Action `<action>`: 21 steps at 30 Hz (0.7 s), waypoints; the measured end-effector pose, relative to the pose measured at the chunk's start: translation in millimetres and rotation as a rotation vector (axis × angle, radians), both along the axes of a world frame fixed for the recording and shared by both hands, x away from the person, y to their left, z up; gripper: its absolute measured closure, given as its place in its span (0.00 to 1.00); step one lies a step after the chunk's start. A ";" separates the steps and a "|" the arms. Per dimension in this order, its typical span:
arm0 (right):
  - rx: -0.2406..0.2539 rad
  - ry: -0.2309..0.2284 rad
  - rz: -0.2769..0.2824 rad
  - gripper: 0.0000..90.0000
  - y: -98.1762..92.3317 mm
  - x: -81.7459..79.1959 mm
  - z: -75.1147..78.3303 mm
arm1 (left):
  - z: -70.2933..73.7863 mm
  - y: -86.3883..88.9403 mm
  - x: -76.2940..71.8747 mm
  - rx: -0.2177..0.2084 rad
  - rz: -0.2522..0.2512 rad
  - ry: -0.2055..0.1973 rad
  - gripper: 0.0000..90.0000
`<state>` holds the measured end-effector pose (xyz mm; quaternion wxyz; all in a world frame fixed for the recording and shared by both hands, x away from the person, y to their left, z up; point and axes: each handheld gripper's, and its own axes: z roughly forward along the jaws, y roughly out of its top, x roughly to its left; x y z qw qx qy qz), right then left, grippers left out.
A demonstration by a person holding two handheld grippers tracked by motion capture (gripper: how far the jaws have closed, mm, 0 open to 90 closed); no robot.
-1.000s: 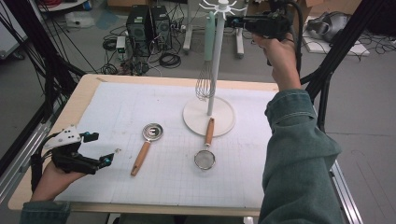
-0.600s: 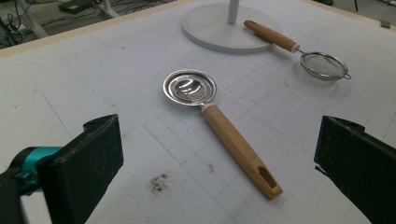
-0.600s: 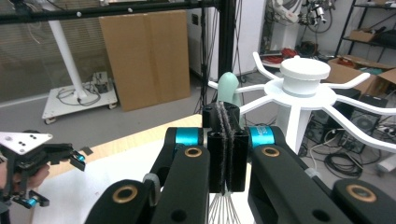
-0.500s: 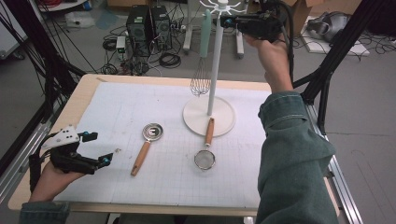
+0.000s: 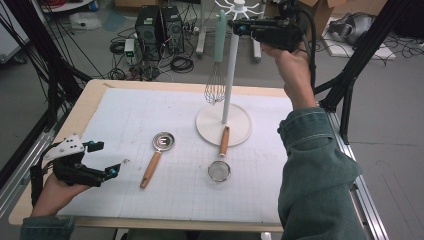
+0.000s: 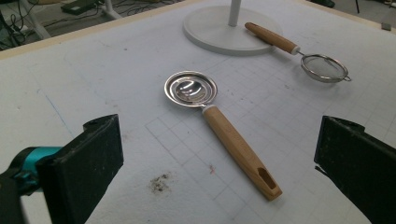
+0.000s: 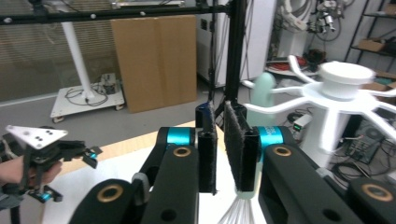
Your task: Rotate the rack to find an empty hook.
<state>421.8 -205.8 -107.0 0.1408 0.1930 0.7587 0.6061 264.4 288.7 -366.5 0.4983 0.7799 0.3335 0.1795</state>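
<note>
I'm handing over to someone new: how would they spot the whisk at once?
Find the white stand at the back of the table, its post topped by a ring of hooks. The whisk hangs from one hook, left of the post. Unlike the wooden-handled strainer and spoon lying flat, it hangs upright with a mint handle.

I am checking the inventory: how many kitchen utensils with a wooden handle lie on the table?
2. The round steel scoop with wooden handle lies left of the white stand base; the small mesh strainer with wooden handle rests its handle end on that base.
</note>
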 end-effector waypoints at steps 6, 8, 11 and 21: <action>0.008 0.010 0.033 0.82 1.5 -9.3 -2.8 | 0.4 -1.2 -0.5 0.000 0.000 -0.001 0.02; 0.013 0.009 0.038 0.78 -0.1 -12.2 -6.5 | 0.7 0.0 -0.9 -0.003 0.001 -0.001 0.02; 0.021 0.020 0.036 0.69 -3.6 -17.5 -13.5 | 2.1 1.9 -1.6 -0.003 0.009 -0.006 0.02; 0.045 0.045 0.004 0.46 -16.5 -33.3 -36.1 | -0.5 -2.6 -1.0 0.003 -0.003 0.004 0.02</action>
